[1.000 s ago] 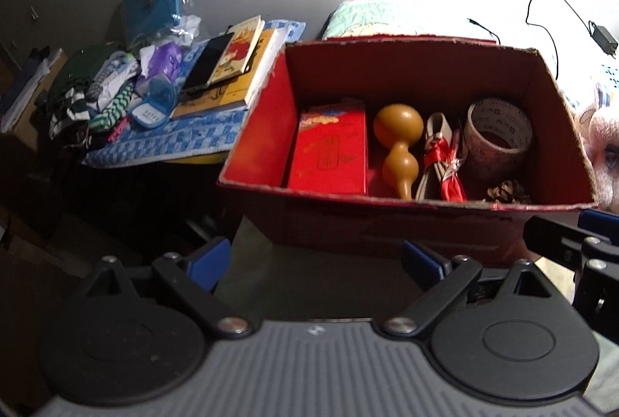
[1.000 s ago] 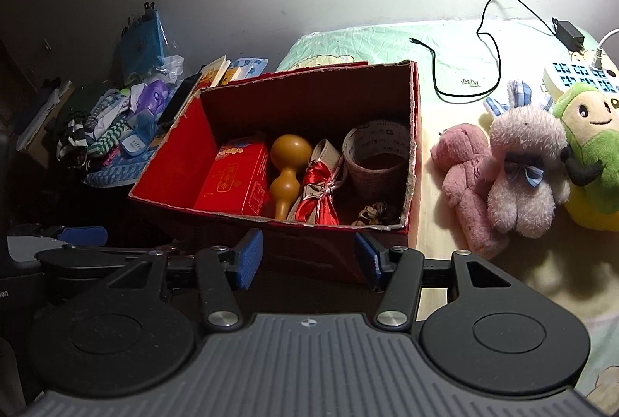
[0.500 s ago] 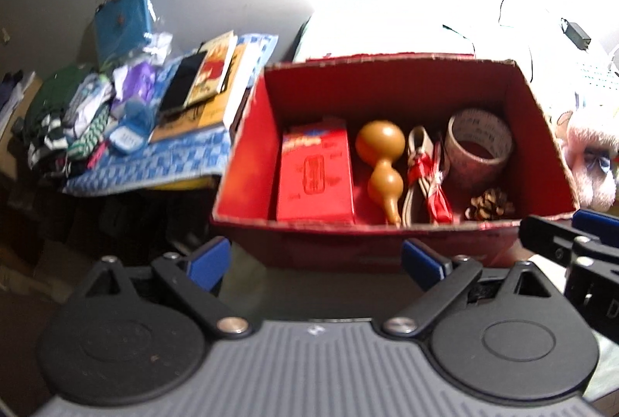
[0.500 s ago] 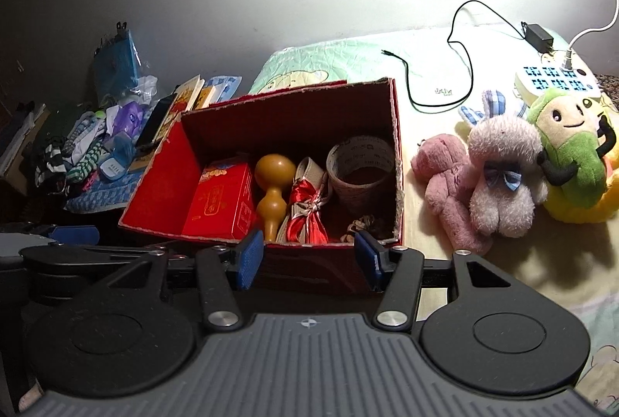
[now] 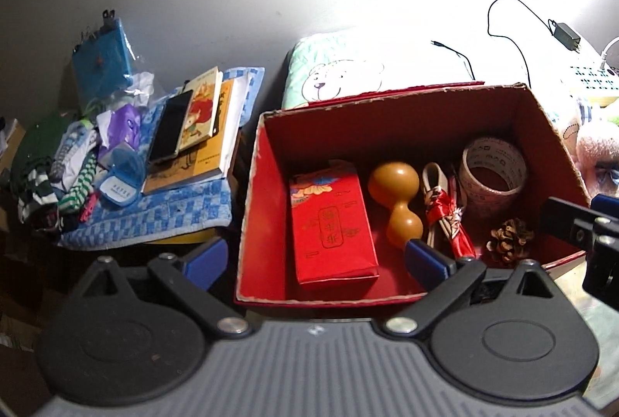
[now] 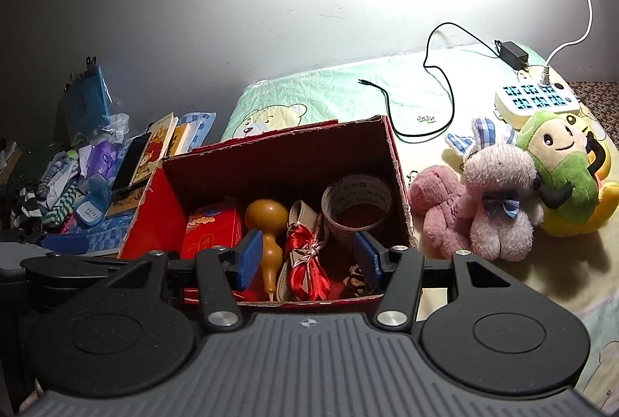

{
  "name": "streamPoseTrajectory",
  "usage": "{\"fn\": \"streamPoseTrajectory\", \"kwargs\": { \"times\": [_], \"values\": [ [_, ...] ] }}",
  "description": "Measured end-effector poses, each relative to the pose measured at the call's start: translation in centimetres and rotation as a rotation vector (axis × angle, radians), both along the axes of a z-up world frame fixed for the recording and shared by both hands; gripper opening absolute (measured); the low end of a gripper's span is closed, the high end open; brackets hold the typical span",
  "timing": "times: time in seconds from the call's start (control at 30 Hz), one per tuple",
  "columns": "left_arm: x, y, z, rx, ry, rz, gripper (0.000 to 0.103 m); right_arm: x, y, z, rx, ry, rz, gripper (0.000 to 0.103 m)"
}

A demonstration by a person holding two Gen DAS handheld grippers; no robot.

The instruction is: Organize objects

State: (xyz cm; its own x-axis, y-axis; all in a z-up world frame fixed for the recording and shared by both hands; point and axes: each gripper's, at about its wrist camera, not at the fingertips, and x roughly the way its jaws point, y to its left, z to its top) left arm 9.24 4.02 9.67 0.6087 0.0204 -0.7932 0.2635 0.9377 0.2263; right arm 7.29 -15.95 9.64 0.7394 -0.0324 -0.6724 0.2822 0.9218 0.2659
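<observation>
Since the frame a second back both tools have come up and forward over the red cardboard box (image 5: 271, 185); its floor shows more fully in the left wrist view, and the right wrist view has tilted to take in more of the bed.

Left tool (image 5: 315, 260): blue pads wide apart, holding nothing, hanging over the box's near-left corner. Right tool (image 6: 307, 256): pads also apart, empty, above the near wall of the box; its tip shows at the right edge of the left view.

Contents, left to right:
- red packet box (image 5: 332, 223), lying flat. Thin card, probably light; would crush under a hard squeeze. Take it across the short sides.
- gourd (image 5: 396, 198), just beside it. Rigid, smooth and glossy, likely slippery; the narrow waist looks the safest hold.
- shoe-like bundle tied with red ribbon (image 5: 445, 208). Soft, gives way; grip at the tied middle.
- tape roll (image 5: 493, 169), standing on its flat side at the far right. Stiff ring, easy to pinch through the wall.
- pine cone (image 5: 508, 237), near-right corner. Very light, brittle scales; close gently.

Outside the box: plush toys (image 6: 499, 200) on the bed to the right, soft and forgiving anywhere. Books and a phone (image 5: 172, 127) sit on a blue checked cloth (image 5: 162, 216) on the left.

Which item goes next I cannot tell.
</observation>
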Motion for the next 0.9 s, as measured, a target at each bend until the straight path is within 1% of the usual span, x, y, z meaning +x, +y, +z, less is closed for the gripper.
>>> {"fn": "streamPoseTrajectory", "kwargs": {
  "times": [0.13,0.27,0.37,0.43,0.57,0.7,0.9],
  "values": [
    [1.2,0.4,-0.6,-0.016,0.020,-0.002,0.099,0.8,0.2,-0.4,-0.024,0.011,-0.020,0.056],
    [2.2,0.3,-1.1,-0.014,0.026,-0.023,0.099,1.4,-0.1,-0.6,-0.023,0.025,-0.048,0.056],
    [2.8,0.4,-1.6,-0.027,0.031,-0.025,0.099,2.0,-0.2,-0.8,-0.022,0.033,-0.055,0.056],
    [3.1,0.3,-2.0,-0.037,0.037,-0.029,0.099,2.3,-0.2,-1.0,-0.020,0.037,-0.055,0.056],
    [3.8,0.0,-2.8,-0.027,0.030,-0.034,0.099,3.2,-0.2,-1.4,-0.031,0.051,-0.049,0.056],
    [4.4,0.1,-3.6,-0.048,0.045,-0.033,0.099,4.0,-0.3,-1.7,-0.032,0.064,-0.042,0.056],
    [5.0,0.5,-4.4,-0.050,0.061,-0.013,0.099,4.8,-0.3,-2.0,-0.021,0.075,-0.022,0.056]
  ]
}}
